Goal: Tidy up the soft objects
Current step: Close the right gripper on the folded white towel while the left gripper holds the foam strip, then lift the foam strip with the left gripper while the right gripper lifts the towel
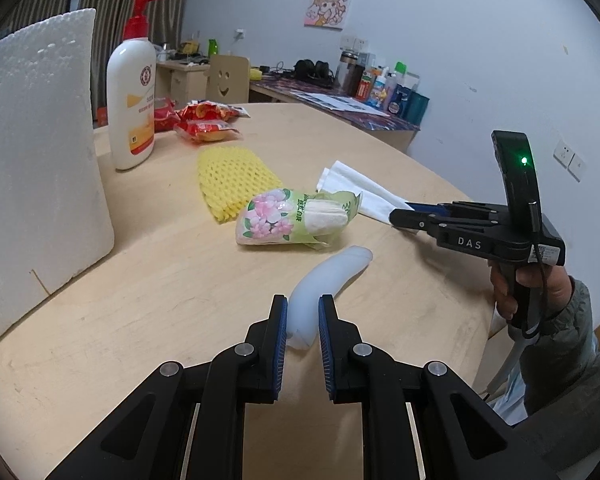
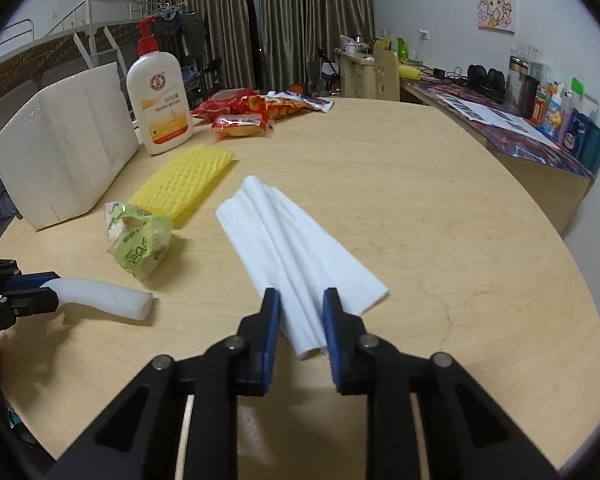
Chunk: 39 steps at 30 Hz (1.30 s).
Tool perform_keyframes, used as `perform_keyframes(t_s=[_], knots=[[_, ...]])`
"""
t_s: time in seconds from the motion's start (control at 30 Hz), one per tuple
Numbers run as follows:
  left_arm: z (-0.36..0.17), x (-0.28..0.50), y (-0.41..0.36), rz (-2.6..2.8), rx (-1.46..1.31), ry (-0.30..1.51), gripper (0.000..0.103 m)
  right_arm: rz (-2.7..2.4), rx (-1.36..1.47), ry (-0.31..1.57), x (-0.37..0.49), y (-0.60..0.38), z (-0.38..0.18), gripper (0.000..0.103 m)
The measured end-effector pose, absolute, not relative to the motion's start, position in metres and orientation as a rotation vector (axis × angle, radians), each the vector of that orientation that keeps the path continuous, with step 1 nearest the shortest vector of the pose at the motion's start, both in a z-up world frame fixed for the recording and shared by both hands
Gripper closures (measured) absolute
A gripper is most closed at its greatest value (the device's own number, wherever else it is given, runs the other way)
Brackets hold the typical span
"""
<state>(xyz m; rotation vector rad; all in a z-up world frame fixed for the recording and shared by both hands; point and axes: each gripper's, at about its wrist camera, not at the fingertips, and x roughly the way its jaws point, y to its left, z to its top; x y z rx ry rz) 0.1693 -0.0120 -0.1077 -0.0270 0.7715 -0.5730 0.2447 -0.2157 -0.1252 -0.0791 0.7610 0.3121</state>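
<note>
My left gripper [image 1: 303,306] straddles the near end of a white foam tube [image 1: 324,284] lying on the round wooden table [image 1: 160,280]; its pads touch the tube's sides. In the right wrist view the tube [image 2: 108,298] shows at the left with the left gripper [image 2: 40,292] on it. My right gripper [image 2: 301,300] straddles the near end of a folded white cloth [image 2: 288,240]; the cloth [image 1: 360,192] and the right gripper [image 1: 398,216] also show in the left wrist view. A green flowered tissue pack [image 1: 292,218] and a yellow foam net [image 1: 232,178] lie between them.
A big white foam block [image 1: 36,168] stands at the left. A lotion pump bottle [image 1: 132,100] and red snack packets [image 1: 204,120] sit behind it. A cluttered desk [image 1: 340,100] runs along the far wall. The table edge [image 2: 572,280] curves at the right.
</note>
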Motion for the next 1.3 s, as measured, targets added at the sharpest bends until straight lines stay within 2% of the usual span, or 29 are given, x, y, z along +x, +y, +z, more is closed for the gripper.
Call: perform_keyframes(t_s=[0.17, 0.27, 0.33, 1.3], knots=[[-0.108, 0.167, -0.013, -0.579, -0.018, 0.760, 0.086, 0.310, -0.064, 0.753, 0.245, -0.216, -0.126, 0.076], [-0.106, 0.166, -0.013, -0.575, -0.017, 0.751, 0.086, 0.305, -0.053, 0.744, 0.244, -0.216, -0.127, 0.091], [-0.106, 0.165, -0.013, -0.571, -0.019, 0.751, 0.086, 0.307, -0.025, 0.743, 0.244, -0.219, -0.127, 0.094], [-0.056, 0.107, 0.017, -0.480, -0.069, 0.599, 0.086, 0.346, 0.045, 0.575, 0.175, -0.213, -0.068, 0.095]])
